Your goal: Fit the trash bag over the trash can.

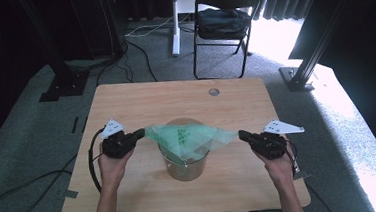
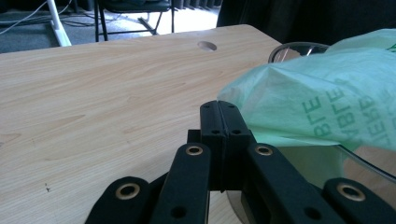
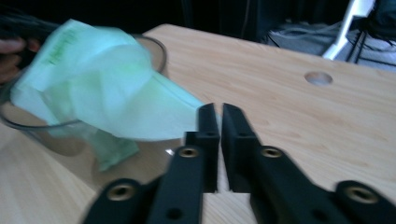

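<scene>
Green plastic bag (image 1: 188,138) stretched over clear container (image 1: 185,164), between both grippers. Left gripper (image 2: 218,109) clamped shut on bag's edge. Right gripper (image 3: 215,116) slightly parted, pinch on opposite corner uncertain. Bag spread; seating around rim apparently outstanding.

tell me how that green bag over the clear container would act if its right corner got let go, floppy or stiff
Probably very floppy: the green bag is thin, translucent film that creases and sags between the left gripper and right gripper. It looks very light, so a freed corner would likely drop limp over the clear container. The film may be slippery; the right jaws show a small gap.
</scene>
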The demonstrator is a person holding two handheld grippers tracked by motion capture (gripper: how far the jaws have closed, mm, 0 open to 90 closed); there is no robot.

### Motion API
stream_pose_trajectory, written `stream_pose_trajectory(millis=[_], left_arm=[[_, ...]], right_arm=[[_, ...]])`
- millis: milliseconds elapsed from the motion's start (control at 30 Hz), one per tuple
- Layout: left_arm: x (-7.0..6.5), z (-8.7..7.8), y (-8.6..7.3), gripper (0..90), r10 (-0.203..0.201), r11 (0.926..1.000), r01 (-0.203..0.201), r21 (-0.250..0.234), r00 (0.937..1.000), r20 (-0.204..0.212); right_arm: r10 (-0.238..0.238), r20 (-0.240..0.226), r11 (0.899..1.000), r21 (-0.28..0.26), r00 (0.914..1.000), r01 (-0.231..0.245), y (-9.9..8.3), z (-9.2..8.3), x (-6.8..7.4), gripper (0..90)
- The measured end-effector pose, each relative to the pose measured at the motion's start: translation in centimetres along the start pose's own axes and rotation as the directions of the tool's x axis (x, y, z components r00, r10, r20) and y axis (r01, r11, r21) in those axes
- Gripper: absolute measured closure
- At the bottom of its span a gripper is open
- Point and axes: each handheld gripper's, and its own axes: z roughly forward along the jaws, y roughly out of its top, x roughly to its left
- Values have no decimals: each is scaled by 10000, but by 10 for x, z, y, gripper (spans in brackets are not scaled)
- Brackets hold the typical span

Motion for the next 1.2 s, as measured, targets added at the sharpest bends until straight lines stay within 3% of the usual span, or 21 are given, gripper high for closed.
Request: stream_pose_trajectory(millis=[100,233,667,700,767,867,1200], left_arm=[[0,0,0,900,5,10000,-5,6,10000,-2],[-1,0,0,900,17,10000,-17,1,10000,-4],[-1,0,0,900,7,10000,-7,-44,10000,21],[-1,0,0,900,8,10000,-8,-42,10000,24],[-1,0,-1,900,8,10000,-8,-72,10000,38],[0,0,-3,900,-54,9999,55,-100,9999,89],[3,-6,-6,892,-151,9997,151,-215,9999,-4]], right_arm=[[-163,-420,9991,-408,9990,146,4,-5,5,761],[-383,-915,9971,-692,9951,320,9,-7,11,717],[-212,-1886,9997,-115,9818,194,15,32,17,650],[-181,-2020,9998,-43,9792,176,15,36,17,654],[-162,-2158,9997,144,9763,198,15,42,18,755],[-181,-1956,9994,265,9805,237,16,47,19,900],[-242,-1149,9992,-338,9931,205,28,22,11,900]])
